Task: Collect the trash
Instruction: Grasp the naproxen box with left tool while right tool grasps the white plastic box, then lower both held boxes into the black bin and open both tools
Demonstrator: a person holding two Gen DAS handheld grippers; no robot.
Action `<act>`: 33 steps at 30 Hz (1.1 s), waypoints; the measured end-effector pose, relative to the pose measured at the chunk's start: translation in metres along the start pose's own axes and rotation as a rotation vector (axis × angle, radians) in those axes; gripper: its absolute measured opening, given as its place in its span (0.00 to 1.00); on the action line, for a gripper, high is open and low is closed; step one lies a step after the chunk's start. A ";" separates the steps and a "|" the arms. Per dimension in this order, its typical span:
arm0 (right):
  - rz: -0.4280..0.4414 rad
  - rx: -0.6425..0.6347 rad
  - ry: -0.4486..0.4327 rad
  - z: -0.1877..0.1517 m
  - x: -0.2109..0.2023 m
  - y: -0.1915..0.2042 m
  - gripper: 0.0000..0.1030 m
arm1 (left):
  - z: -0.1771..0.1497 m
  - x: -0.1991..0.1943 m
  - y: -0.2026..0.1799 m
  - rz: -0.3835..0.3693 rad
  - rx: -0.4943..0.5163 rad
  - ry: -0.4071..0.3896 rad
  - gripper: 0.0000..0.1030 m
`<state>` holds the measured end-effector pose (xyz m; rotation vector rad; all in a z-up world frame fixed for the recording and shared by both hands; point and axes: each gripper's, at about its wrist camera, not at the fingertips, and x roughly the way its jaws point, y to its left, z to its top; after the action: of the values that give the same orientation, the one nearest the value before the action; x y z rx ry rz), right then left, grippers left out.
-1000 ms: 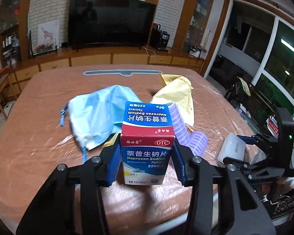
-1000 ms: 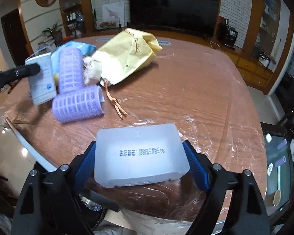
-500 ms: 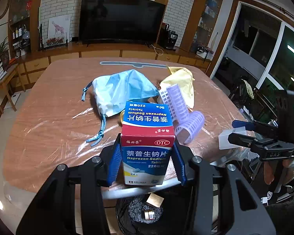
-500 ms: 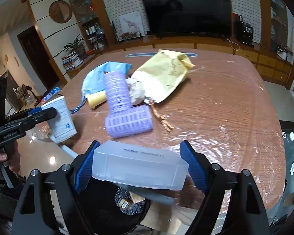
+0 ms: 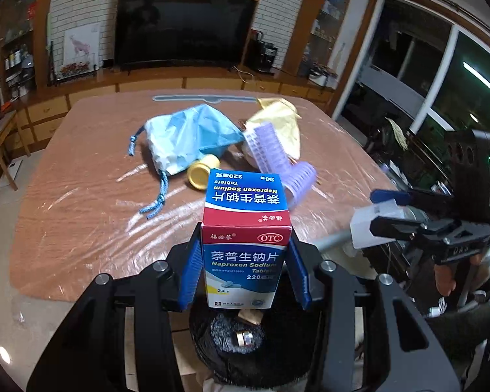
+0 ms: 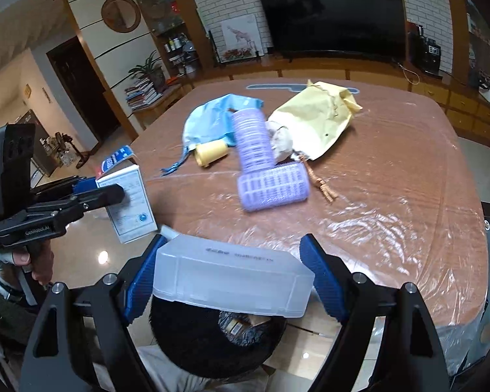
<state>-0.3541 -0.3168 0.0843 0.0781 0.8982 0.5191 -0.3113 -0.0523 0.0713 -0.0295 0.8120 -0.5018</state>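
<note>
**Trash held over bin, rest of clutter on table**

Clutter on the table (image 5: 65, 196), left to right in the left wrist view: blue drawstring bag (image 5: 186, 137) w/ its cord trailing toward the near edge, small yellow cap (image 5: 201, 173) just beside the bag's lower corner, two purple hair rollers (image 5: 271, 153) touching each other in an L, yellow paper bag (image 5: 281, 121) behind them. Table top is under clear plastic film. From the right wrist view a whitish crumpled wad (image 6: 281, 138) sits at the mouth of the yellow paper bag, and a short tan cord (image 6: 321, 184) lies just right of the nearer roller. TV and wood cabinets stand along the far wall.

Left gripper (image 5: 245, 274) pinches the medicine box (image 5: 246, 238) upright between its blue pads, off the table's near edge. Right gripper (image 6: 232, 281) clamps a translucent plastic case (image 6: 232, 277) across its length, pads on both ends, jaws standing wide. Each gripper shows in the other's view, handle in a hand; nothing stands between them.

Black-lined trash bin (image 5: 241, 336) sits on the floor right below both held items. Inside it: a tan scrap and a small boxy piece, too small to tell more.
</note>
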 end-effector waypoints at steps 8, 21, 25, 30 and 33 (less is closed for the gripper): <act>0.015 -0.024 0.025 -0.011 -0.004 0.012 0.79 | -0.010 -0.003 -0.011 -0.007 0.050 0.017 0.46; 0.029 -0.026 0.028 -0.013 -0.009 0.010 0.79 | -0.014 -0.011 -0.019 -0.022 0.072 0.023 0.46; 0.048 -0.042 0.069 -0.027 -0.005 0.014 0.79 | -0.030 -0.009 -0.029 -0.041 0.109 0.077 0.46; 0.055 -0.087 0.143 -0.048 0.009 0.023 0.79 | -0.052 0.008 -0.036 -0.051 0.140 0.176 0.46; 0.060 -0.099 0.186 -0.060 0.022 0.024 0.79 | -0.064 0.022 -0.041 -0.045 0.180 0.230 0.46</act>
<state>-0.3985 -0.2946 0.0375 -0.0343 1.0528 0.6338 -0.3610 -0.0877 0.0203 0.1797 0.9889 -0.6268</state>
